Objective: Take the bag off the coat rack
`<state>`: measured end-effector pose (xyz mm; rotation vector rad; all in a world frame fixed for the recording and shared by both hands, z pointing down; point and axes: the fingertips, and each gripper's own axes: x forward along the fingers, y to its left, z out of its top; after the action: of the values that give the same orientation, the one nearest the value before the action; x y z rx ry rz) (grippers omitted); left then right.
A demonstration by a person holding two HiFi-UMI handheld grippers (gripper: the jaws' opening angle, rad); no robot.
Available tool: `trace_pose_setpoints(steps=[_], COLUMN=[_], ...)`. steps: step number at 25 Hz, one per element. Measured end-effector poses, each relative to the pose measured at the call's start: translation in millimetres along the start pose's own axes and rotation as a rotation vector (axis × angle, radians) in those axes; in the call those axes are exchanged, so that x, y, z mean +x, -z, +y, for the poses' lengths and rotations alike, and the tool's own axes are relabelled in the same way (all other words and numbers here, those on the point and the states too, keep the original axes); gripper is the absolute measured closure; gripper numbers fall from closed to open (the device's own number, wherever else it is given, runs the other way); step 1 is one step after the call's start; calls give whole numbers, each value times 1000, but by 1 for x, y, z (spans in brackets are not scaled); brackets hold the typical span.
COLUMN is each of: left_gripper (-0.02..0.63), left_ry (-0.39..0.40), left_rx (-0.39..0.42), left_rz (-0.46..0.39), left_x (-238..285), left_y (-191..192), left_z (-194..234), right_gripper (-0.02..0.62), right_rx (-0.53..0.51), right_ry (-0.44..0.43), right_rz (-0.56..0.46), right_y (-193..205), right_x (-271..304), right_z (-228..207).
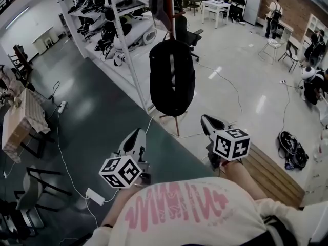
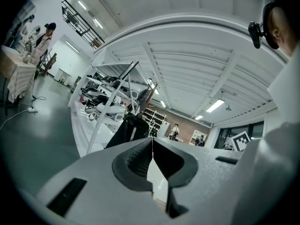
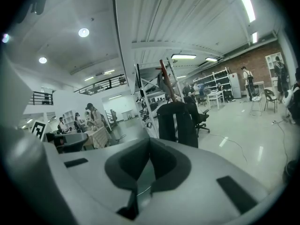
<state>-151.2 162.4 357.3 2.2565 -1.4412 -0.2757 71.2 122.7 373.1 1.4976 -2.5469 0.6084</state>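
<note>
Black fabric fills the middle of my head view: a rounded black fabric bag with a pale stripe down its front hangs high on a reddish-brown wooden coat rack. Its bottom is clear of the rack's splayed feet. The rack stands on the pale glossy floor, just beside a tall white metal shelving unit, with a black office chair behind it.

My two hand-held tools are low in that view, short of the bag and touching nothing. The grey-and-white left gripper sits below and to the left of the bag, and its black-and-white marker cube is nearest me. The matching right gripper sits below and to the right. The bag hangs beyond them, roughly between the two.

In the left gripper view the dark ribbed fingers are pressed together along one thin seam, with nothing caught in them. The bag shows just above them, left of centre, still some way ahead. In the right gripper view the fingers are likewise shut tight on nothing. Here the bag hangs upright on the coat rack pole, ahead and slightly to the right.
</note>
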Motion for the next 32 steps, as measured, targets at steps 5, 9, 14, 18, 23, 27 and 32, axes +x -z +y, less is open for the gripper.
trace_pose_setpoints(steps=[5, 9, 14, 18, 23, 27, 32], left_gripper=[601, 601, 601, 601, 601, 601, 601], left_ry=[14, 20, 46, 53, 34, 47, 44], left_rx=[-3, -15, -37, -49, -67, -67, -96], left_rz=[5, 10, 27, 33, 23, 52, 80], left_x=[15, 25, 36, 39, 40, 42, 47], left_y=[-8, -8, -1, -2, -6, 5, 17], left_z=[19, 33, 34, 36, 45, 41, 43], right_gripper=[589, 589, 589, 589, 589, 589, 589], right_rx=[0, -2, 3, 5, -32, -8, 14], right_ry=[14, 33, 67, 67, 59, 83, 93], right_rz=[2, 14, 39, 40, 43, 70, 93], right_y=[-4, 2, 10, 5, 4, 19, 29], right_x=[21, 31, 31, 37, 41, 36, 37], right_z=[1, 0, -10, -10, -3, -12, -20])
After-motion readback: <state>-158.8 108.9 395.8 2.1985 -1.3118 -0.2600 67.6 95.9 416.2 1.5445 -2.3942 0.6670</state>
